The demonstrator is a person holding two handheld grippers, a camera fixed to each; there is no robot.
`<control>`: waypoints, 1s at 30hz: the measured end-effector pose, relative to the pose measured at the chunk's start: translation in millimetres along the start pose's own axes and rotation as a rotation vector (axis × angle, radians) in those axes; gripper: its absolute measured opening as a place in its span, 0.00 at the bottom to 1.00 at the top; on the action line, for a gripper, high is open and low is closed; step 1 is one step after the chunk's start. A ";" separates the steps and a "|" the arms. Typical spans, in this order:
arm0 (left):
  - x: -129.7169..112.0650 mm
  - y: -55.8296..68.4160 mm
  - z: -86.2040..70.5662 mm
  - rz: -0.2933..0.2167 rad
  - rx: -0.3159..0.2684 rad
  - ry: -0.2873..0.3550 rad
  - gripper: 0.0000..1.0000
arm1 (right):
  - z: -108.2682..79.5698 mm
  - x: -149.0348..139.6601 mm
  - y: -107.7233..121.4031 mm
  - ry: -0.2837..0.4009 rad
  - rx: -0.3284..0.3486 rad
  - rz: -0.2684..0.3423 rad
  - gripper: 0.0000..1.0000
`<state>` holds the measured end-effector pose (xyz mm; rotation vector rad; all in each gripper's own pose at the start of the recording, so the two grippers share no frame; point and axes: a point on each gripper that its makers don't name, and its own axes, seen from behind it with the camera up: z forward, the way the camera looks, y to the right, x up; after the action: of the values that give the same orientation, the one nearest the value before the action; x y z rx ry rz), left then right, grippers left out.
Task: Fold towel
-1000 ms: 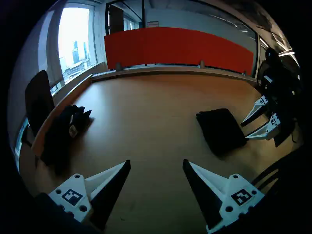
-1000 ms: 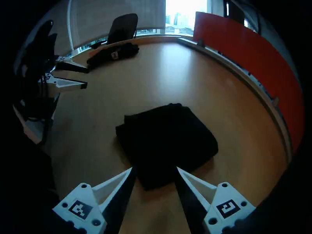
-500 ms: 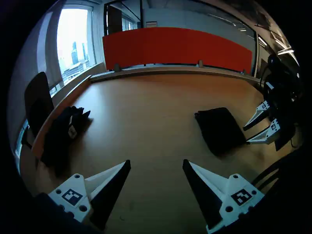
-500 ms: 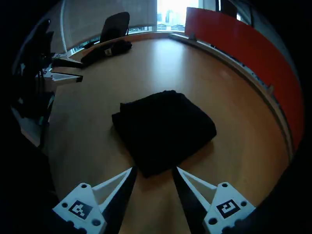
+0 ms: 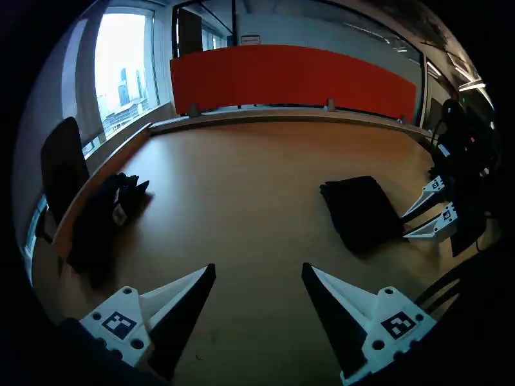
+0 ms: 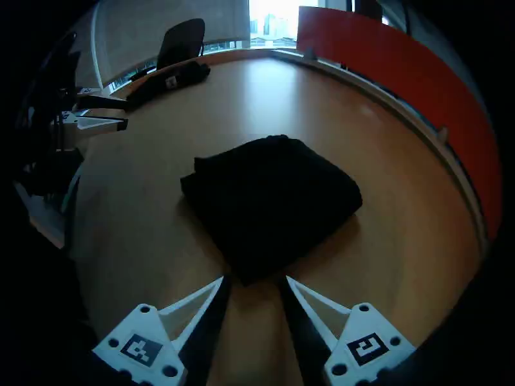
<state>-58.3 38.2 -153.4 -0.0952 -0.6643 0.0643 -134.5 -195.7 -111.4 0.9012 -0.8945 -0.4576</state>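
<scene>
**Right gripper view: folded towel lies corner-on to parted fingers**

Right gripper view, nearest first: the right gripper (image 6: 254,283) sits at 6 o'clock, its two fingers parted by a narrow gap and pressing on nothing. The black towel (image 6: 270,199) lies flat on the wooden table (image 6: 399,257), folded into a thick pad at the centre of the view. It sits like a diamond. Its nearest corner points toward 6 o'clock and reaches just to the gap between the fingertips; whether it touches them cannot be told. Its far corner points toward 12 o'clock.

Farther off, at 10 o'clock, the left gripper (image 6: 125,114) hangs by the table edge with its fingers apart. Beyond it, toward 11 o'clock, a dark bundle (image 6: 170,78) lies near the far edge, with a chair (image 6: 180,40) behind it. An orange partition (image 6: 399,71) runs along the table's edge from 12 to 3 o'clock.

Left gripper view: the left gripper's fingers at 6 o'clock stand wide apart over bare table, holding nothing. The towel lies toward 3 o'clock, well apart from them. Its long axis runs from 11 to 5 o'clock, and the right gripper's fingertips are at its right edge. The dark bundle is at 9 o'clock, and a window (image 5: 122,71) is at 11 o'clock.
</scene>
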 end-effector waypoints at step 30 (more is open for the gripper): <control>2.8 -0.8 0.2 0.011 -0.013 0.005 1.00 | -15.8 33.4 8.9 0.068 -0.036 0.017 0.07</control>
<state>-56.2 37.7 -151.4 -0.1120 -0.6589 0.0704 -102.7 -205.8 -93.3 0.8704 -0.8286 -0.4250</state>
